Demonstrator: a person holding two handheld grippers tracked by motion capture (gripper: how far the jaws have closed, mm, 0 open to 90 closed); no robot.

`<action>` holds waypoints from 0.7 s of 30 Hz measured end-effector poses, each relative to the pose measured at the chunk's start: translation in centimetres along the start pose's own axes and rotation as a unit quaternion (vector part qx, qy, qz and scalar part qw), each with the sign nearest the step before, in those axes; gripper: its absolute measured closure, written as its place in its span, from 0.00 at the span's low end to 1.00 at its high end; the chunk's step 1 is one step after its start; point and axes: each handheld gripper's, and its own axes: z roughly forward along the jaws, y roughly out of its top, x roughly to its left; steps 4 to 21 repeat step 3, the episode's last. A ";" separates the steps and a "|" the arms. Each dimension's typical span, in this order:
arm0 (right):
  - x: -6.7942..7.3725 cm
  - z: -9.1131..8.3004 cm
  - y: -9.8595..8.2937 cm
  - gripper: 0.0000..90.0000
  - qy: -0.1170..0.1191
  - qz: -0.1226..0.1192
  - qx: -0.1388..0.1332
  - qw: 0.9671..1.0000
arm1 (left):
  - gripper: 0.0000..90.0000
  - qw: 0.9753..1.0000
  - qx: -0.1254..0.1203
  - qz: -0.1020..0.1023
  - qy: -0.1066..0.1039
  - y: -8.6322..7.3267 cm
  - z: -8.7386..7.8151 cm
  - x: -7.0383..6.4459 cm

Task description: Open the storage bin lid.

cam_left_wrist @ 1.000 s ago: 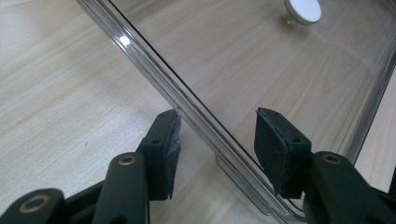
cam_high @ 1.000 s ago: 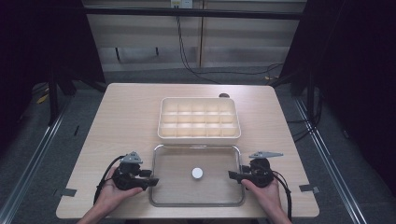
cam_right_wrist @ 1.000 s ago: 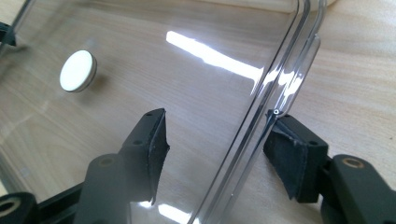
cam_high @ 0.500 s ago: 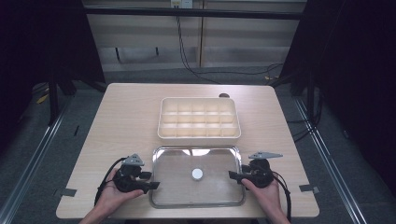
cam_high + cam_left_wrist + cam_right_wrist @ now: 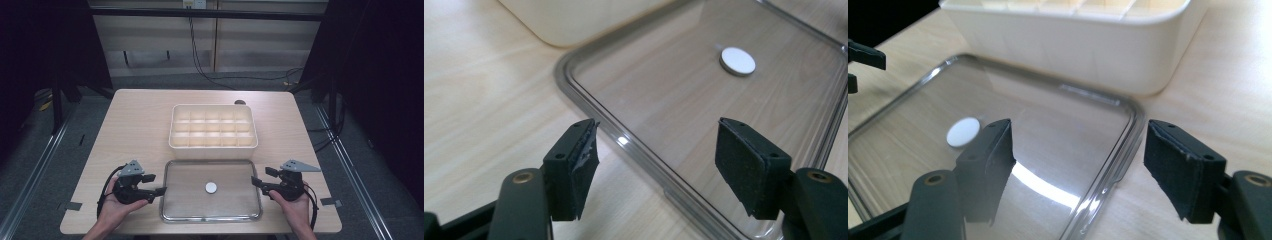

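Note:
A clear rectangular lid [image 5: 230,202] lies flat on the table near the front edge, with a small white disc [image 5: 211,188] at its middle. My left gripper [image 5: 158,184] is open at the lid's left edge; in the left gripper view the jaws [image 5: 656,160] straddle the rim of the lid [image 5: 664,100], and the disc [image 5: 737,61] lies beyond. My right gripper [image 5: 259,176] is open at the lid's right edge. In the right gripper view it [image 5: 1078,160] spans the lid's corner rim [image 5: 1128,125], with the disc [image 5: 963,132] to the left. Neither gripper holds anything.
A cream box [image 5: 213,145] divided into several compartments stands just behind the lid, close to its far rim; its wall [image 5: 1073,45] rises right behind the lid in the right gripper view. Bare tabletop [image 5: 130,125] lies left and right of the box.
The right gripper has eased slightly outward from the lid's right edge. The lid, the disc and the left gripper stay about where they were.

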 end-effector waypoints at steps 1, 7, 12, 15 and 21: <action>0.0 -0.4 0.0 0.30 -0.004 -0.003 -0.009 1.000 | 0.36 1.000 -0.005 -0.003 0.002 -0.1 -0.3 0.2; -0.1 -0.8 0.0 0.28 -0.001 -0.007 -0.018 1.000 | 0.36 1.000 -0.011 -0.003 0.004 -0.2 -0.6 0.5; -0.1 -0.8 0.0 0.28 -0.001 -0.007 -0.018 1.000 | 0.36 1.000 -0.011 -0.003 0.004 -0.2 -0.6 0.5; -0.1 -0.8 0.0 0.28 -0.001 -0.007 -0.018 1.000 | 0.36 1.000 -0.011 -0.003 0.004 -0.2 -0.6 0.5; -0.1 -0.8 0.0 0.28 -0.001 -0.007 -0.018 1.000 | 0.36 1.000 -0.011 -0.003 0.004 -0.2 -0.6 0.5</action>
